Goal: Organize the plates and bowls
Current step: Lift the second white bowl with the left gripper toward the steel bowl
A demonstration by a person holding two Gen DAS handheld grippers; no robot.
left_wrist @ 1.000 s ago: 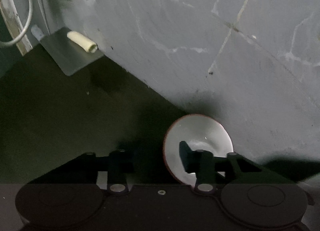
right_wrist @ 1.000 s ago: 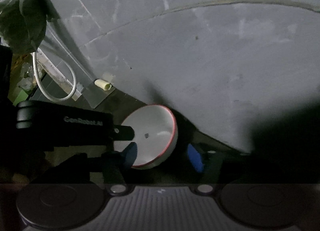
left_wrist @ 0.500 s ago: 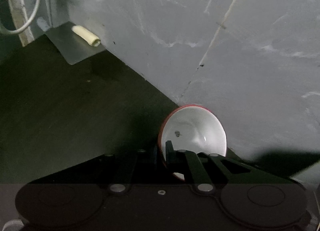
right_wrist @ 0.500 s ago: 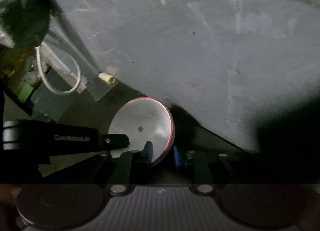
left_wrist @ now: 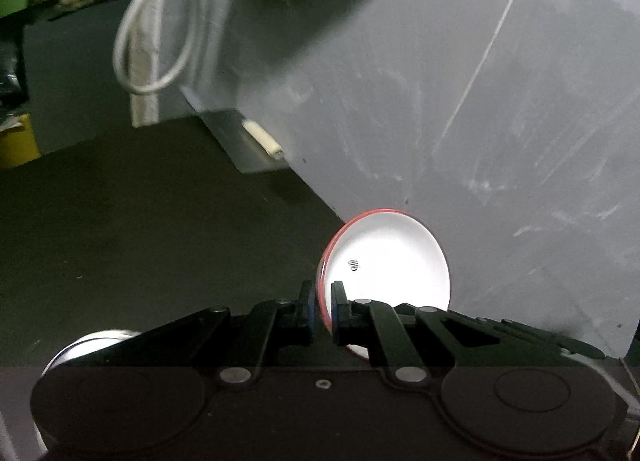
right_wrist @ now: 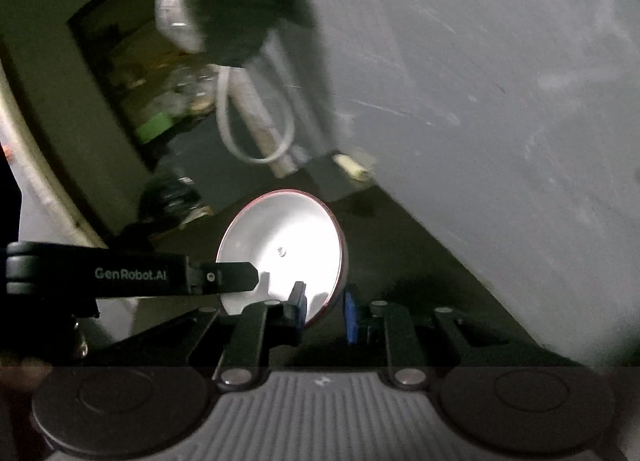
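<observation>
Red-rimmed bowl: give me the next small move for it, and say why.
Probably carry the red-rimmed bowl toward the white dish at the lower left of the left wrist view, with both grips unchanged. The left gripper and right gripper are each shut on its rim. It hangs tilted above the dark table, so it looks ready to be stacked.

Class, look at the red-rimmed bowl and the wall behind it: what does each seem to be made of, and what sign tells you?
Red-rimmed bowl: probably glazed ceramic, possibly melamine or enamel; its white inside is smooth and glares brightly.
Wall: likely painted plaster or cement; matte grey, with pale scratches and scuffs.
</observation>
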